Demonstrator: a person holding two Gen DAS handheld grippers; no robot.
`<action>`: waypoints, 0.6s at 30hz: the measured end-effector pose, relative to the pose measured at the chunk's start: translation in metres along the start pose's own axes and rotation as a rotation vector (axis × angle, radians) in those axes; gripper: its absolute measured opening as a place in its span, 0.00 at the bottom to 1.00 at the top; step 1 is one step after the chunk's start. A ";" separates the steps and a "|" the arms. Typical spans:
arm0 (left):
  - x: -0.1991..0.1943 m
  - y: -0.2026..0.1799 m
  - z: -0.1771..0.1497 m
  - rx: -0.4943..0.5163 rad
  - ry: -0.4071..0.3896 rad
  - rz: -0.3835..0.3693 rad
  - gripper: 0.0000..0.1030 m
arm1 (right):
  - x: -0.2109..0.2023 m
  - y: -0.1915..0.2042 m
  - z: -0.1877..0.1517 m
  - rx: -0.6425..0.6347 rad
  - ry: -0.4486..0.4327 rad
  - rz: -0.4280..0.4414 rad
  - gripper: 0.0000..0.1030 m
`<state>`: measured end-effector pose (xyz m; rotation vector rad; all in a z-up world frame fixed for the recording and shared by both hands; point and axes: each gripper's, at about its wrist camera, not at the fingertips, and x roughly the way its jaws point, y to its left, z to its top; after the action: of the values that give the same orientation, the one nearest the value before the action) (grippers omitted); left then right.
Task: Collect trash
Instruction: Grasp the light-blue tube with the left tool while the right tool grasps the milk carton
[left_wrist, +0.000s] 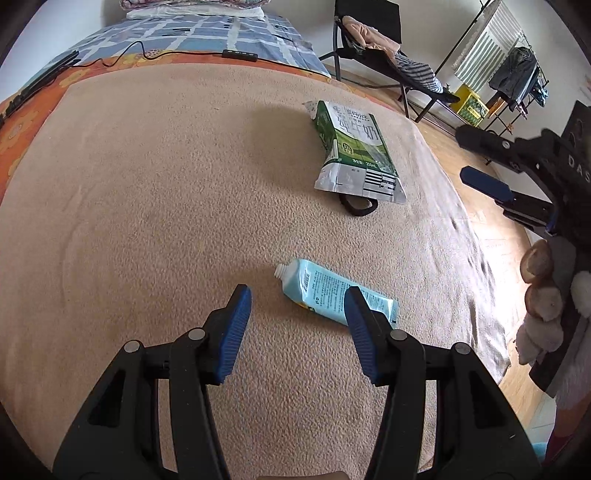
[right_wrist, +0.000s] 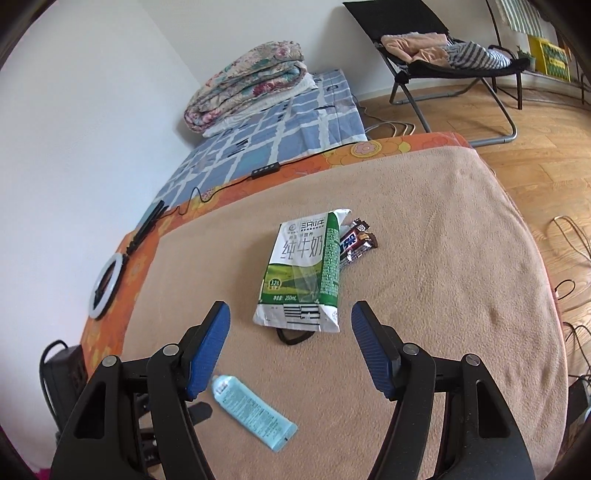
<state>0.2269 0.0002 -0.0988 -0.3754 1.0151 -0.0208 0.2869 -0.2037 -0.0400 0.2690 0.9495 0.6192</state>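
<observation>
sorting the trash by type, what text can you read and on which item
"纯牛奶", "3.2g" and "250mL": on the milk carton.
"DAS": on the right gripper body.
Fine print on the blue tube: too small to read.
Candy bar wrapper: lettering unclear.

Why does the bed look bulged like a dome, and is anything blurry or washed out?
Left wrist view: fisheye bending rounds the tan blanket and darkens the corners; the milk carton and tube are sharp. Right wrist view: same bulge; the carton's print is crisp, and daylight casts only soft shadows.
</observation>
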 end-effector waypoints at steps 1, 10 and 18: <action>0.003 -0.002 0.000 0.009 0.001 0.004 0.52 | 0.006 -0.004 0.004 0.026 0.003 0.009 0.66; 0.023 -0.007 0.008 0.045 0.006 0.035 0.51 | 0.060 -0.032 0.012 0.152 0.066 0.028 0.66; 0.031 -0.013 0.009 0.097 -0.014 0.077 0.39 | 0.077 -0.047 0.015 0.224 0.069 0.060 0.66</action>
<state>0.2529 -0.0148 -0.1163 -0.2479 1.0098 0.0020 0.3493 -0.1938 -0.1059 0.4799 1.0819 0.5803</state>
